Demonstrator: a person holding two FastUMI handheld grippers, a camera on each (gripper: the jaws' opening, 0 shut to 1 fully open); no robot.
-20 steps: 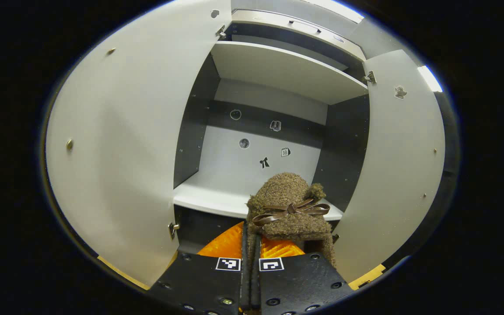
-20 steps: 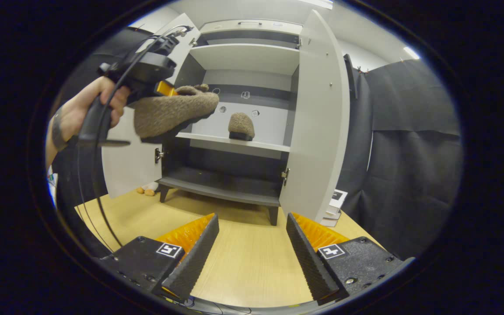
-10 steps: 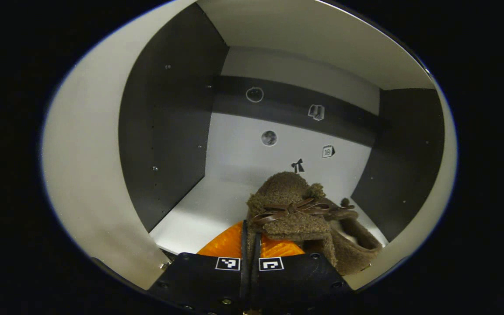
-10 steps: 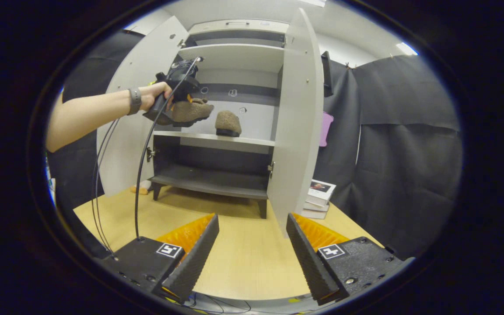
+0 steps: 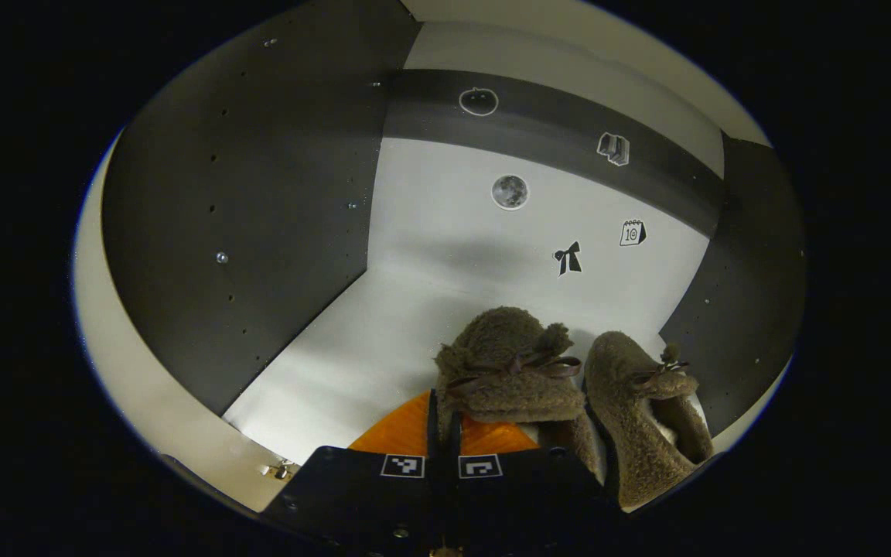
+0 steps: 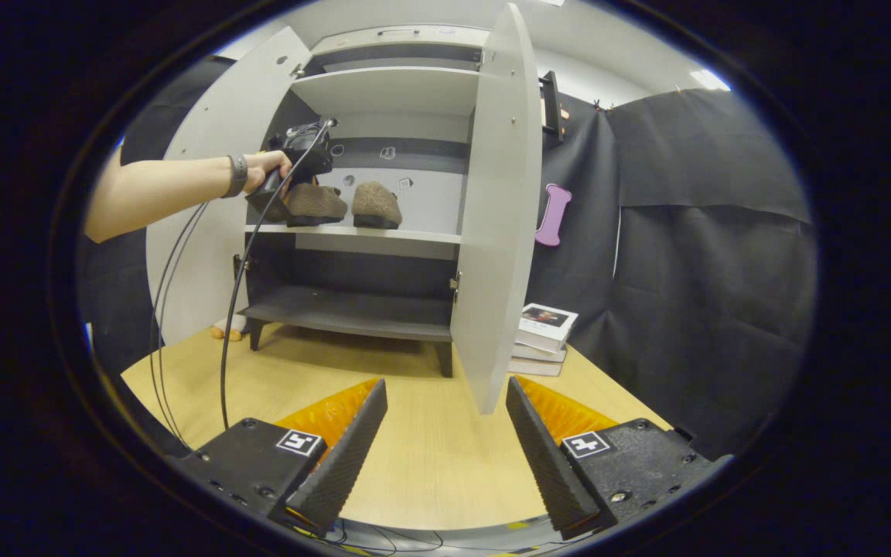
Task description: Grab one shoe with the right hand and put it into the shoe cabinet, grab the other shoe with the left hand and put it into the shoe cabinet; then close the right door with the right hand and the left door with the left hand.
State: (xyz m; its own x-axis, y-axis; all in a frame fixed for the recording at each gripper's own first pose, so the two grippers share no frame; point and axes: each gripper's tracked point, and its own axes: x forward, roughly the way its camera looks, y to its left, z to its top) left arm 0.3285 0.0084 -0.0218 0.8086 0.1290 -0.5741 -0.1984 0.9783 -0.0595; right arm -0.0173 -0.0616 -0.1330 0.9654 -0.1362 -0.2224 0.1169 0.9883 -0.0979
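Observation:
Two fuzzy brown shoes are on the white middle shelf point(image 6: 414, 234) of the shoe cabinet point(image 6: 384, 70). In the left gripper view my left gripper point(image 5: 442, 406) is shut on the heel edge of the left shoe point(image 5: 507, 363), which has a brown bow. The other shoe point(image 5: 639, 402) stands close beside it on the right. In the right gripper view the held shoe point(image 6: 314, 205) looks level with the shelf next to the other shoe point(image 6: 374, 205), with a hand holding the left gripper point(image 6: 295, 158). My right gripper point(image 6: 445, 429) hangs open over the wooden table point(image 6: 430, 456), well short of the cabinet.
Both cabinet doors stand open: the right door point(image 6: 501, 209) swings out toward my right gripper, the left door point(image 6: 209, 139) sits behind the person's arm point(image 6: 159, 197). A stack of books point(image 6: 542, 333) lies right of the cabinet. Cables point(image 6: 182, 309) hang from the left gripper.
The left gripper has pushed deeper into the cabinet and lowered its shoe onto the shelf beside the other shoe. The right gripper has drawn back a little and stays open.

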